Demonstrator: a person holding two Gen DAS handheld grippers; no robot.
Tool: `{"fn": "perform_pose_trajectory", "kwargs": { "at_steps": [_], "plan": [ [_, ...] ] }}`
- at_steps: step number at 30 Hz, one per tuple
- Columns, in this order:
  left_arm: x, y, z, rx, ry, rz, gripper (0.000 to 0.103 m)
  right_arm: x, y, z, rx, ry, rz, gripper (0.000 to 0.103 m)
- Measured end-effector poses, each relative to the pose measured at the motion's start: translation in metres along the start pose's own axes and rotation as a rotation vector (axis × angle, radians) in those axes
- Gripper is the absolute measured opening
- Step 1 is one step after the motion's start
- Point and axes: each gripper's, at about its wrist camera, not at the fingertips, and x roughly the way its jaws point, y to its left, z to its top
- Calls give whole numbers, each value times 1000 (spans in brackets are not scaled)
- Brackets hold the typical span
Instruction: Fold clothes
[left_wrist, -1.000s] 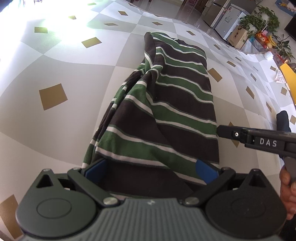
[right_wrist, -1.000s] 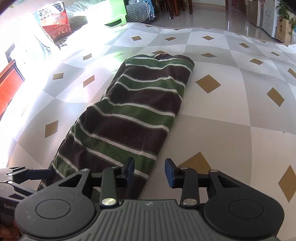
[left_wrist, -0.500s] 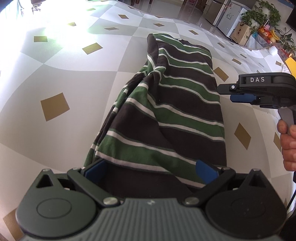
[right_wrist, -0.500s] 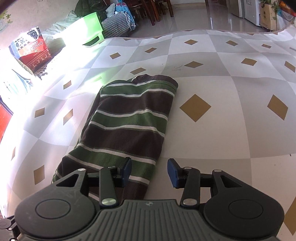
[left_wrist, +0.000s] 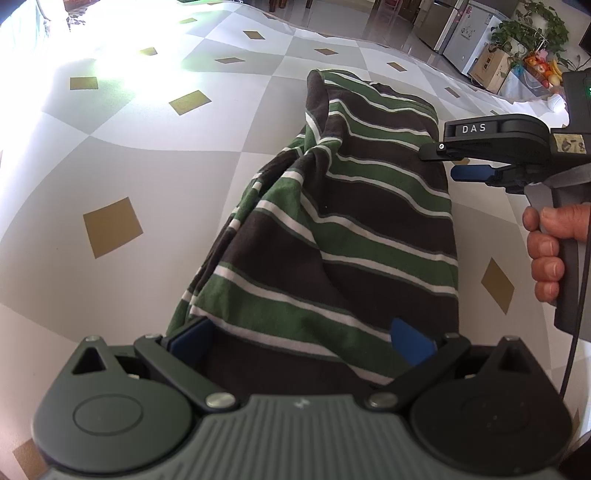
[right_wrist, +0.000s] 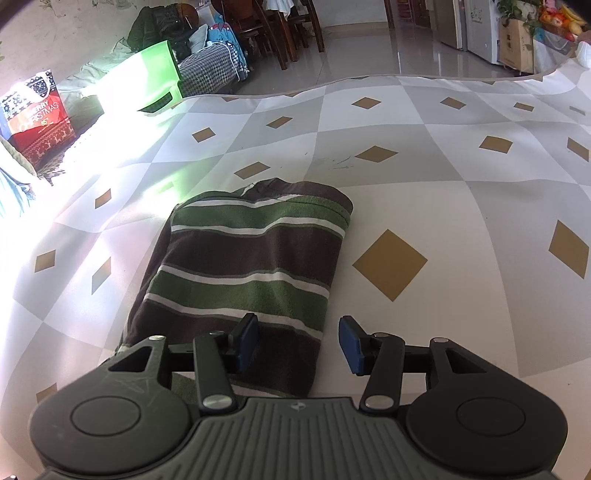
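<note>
Where the left wrist view takes in the right gripper (left_wrist: 448, 164) from the side, at right of frame, with bare fingers (left_wrist: 546, 243) of a hand wrapped round its grey handle, the right wrist view shows none of the left gripper; it gives instead the room's far edge: a red Christmas bag (right_wrist: 35, 118) at upper left, a green bin (right_wrist: 147, 86) beside it, dark wooden chairs (right_wrist: 273, 26) at top centre. One garment only: a striped shirt (left_wrist: 354, 221), brown, green and white, folded lengthwise into a long band on the checked cloth (left_wrist: 110, 155) with gold diamonds. It runs from lower centre to upper centre in the left view. Two grippers, each with two blue pads. Left gripper (left_wrist: 301, 338): pointed steeply down, jaws spread wide, near end of the shirt lying between the pads and draped over them; whether the pads press on the fabric cannot be told. Right gripper in its own view (right_wrist: 298, 341): angled down, jaws opening, left pad over the shirt's right edge, right pad over bare cloth, nothing pinched.
</note>
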Motion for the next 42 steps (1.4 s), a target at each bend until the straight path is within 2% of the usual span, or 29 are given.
{"fn": "perform_pose_trajectory", "kwargs": {
  "at_steps": [9,11,15,25,30,42],
  "plan": [
    [-1,0,0,12,-1,-2,103,16,8,2,-41,-55,-74,46],
    [0,-1,1,14,-3,3,103,17,13,1,-71,-61,-109,30],
    [-2,3,1,-28,-10,-8,103,17,18,-1,-112,-62,-158,17],
    [-8,9,3,-65,-34,-48,103,9,4,0,-93,-56,-317,17],
    [-15,9,6,-50,-65,-34,103,0,-20,1,-73,-43,-395,17],
    [-21,8,5,-46,-84,-49,103,-39,-97,-10,19,7,-594,19]
  ]
}}
